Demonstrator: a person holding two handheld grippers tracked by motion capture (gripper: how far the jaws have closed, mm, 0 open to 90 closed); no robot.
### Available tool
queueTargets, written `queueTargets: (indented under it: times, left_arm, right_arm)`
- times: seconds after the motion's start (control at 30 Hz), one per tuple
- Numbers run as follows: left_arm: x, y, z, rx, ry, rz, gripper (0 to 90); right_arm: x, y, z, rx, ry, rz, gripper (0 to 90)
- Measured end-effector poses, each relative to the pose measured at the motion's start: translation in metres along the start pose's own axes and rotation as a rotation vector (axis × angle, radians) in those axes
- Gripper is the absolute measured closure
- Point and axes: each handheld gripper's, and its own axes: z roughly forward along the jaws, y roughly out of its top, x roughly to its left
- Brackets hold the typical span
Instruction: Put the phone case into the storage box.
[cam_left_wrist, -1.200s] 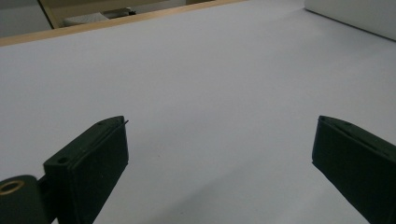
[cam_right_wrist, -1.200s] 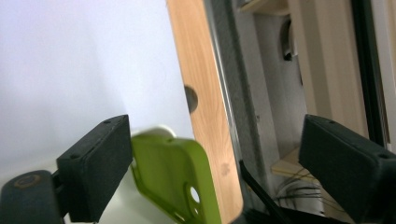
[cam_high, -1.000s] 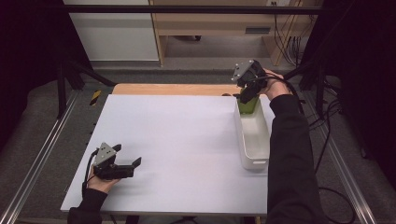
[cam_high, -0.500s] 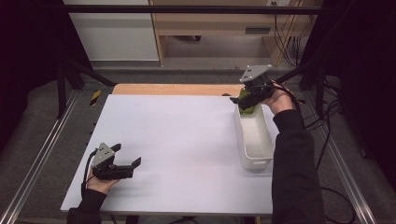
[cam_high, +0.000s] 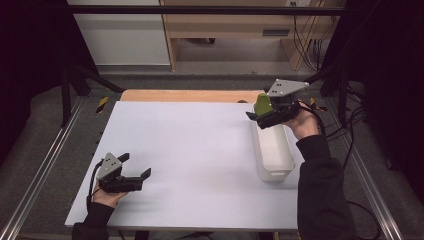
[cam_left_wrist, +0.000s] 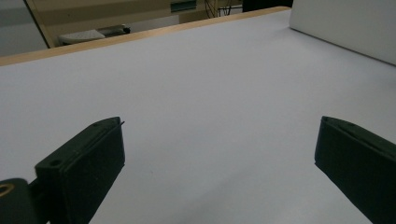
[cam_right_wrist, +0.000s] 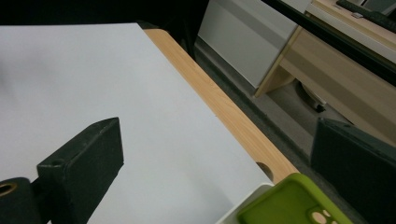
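White table (cam_high: 200, 150), green phone case (cam_high: 262, 104) above bin (cam_high: 274, 152).

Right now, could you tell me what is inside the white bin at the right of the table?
A green phone case stands at the far end of the white bin, beside the right gripper. The gripper covers the bin's floor there.

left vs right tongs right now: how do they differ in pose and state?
The left tongs sit low at the near left of the white table; the right tongs are raised over the far end of the white bin. Nothing lies between the left tongs' jaws, over bare tabletop; a green phone case stands next to the right tongs, apparently between their jaws but not clamped. Both are hand-held with jaws spread.
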Motion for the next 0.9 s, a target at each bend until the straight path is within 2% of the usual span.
queueTargets:
  times: [0.2,0.3,0.37,0.63,0.9]
  left_arm:
    - [-0.001,0.0,0.001,-0.001,-0.006,0.003,0.8]
    - [-0.001,0.0,0.0,-0.003,-0.007,0.007,0.8]
    - [-0.001,0.0,0.0,-0.006,-0.006,0.006,0.8]
    - [-0.001,0.0,-0.002,-0.008,0.001,0.006,0.8]
    - [0.001,0.0,-0.003,-0.018,-0.004,0.007,0.8]
  right_arm:
    - [0.015,-0.011,-0.01,-0.043,0.004,0.067,1.5]
    - [0.019,-0.02,-0.014,-0.089,0.012,0.097,1.3]
    - [0.023,-0.029,-0.016,-0.12,0.019,0.133,1.2]
    - [0.037,-0.055,-0.023,-0.176,0.021,0.176,1.3]
    - [0.05,-0.069,-0.034,-0.236,0.039,0.239,1.2]
